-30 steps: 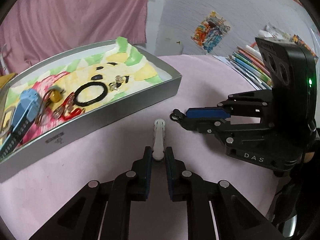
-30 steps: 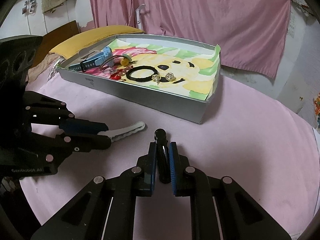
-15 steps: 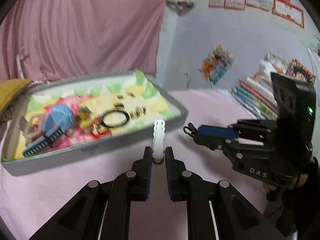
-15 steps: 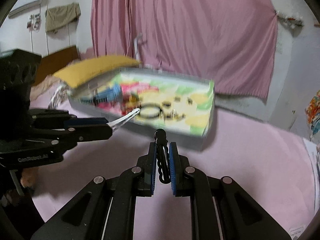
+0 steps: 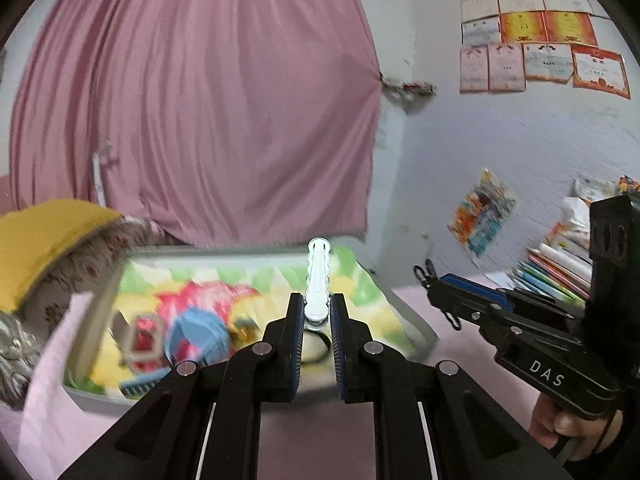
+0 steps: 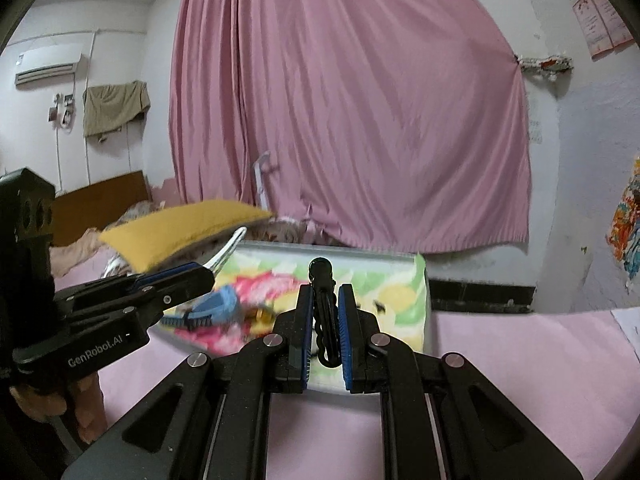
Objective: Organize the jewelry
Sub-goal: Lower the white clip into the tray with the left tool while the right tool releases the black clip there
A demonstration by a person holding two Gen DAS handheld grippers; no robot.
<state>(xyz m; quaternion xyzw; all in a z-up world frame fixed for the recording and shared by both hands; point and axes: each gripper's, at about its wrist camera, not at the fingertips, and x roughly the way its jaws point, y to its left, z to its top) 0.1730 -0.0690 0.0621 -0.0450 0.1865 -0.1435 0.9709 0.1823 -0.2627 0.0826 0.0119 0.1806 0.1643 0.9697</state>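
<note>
My left gripper (image 5: 316, 316) is shut on a white hair clip (image 5: 318, 280) that sticks up and forward, held above the near side of the grey jewelry tray (image 5: 416, 326). My right gripper (image 6: 325, 312) is shut on a black hair clip (image 6: 323, 300), also lifted in front of the tray (image 6: 426, 300). The tray has a cartoon liner and holds a blue watch (image 5: 200, 338), a red item (image 5: 142, 340) and a black ring (image 5: 320, 346). Each gripper shows in the other's view, the right one (image 5: 436, 284) and the left one (image 6: 212, 268).
The tray rests on a pink cloth surface (image 6: 520, 360). A yellow pillow (image 5: 44, 236) lies at the left behind it. A pink curtain (image 5: 200, 120) hangs behind. Stacked books (image 5: 556, 276) lie at the right by the wall.
Both grippers have lifted off the pink cloth with their clips and tilted upward, moving toward the tray. The views are blurred by motion.
</note>
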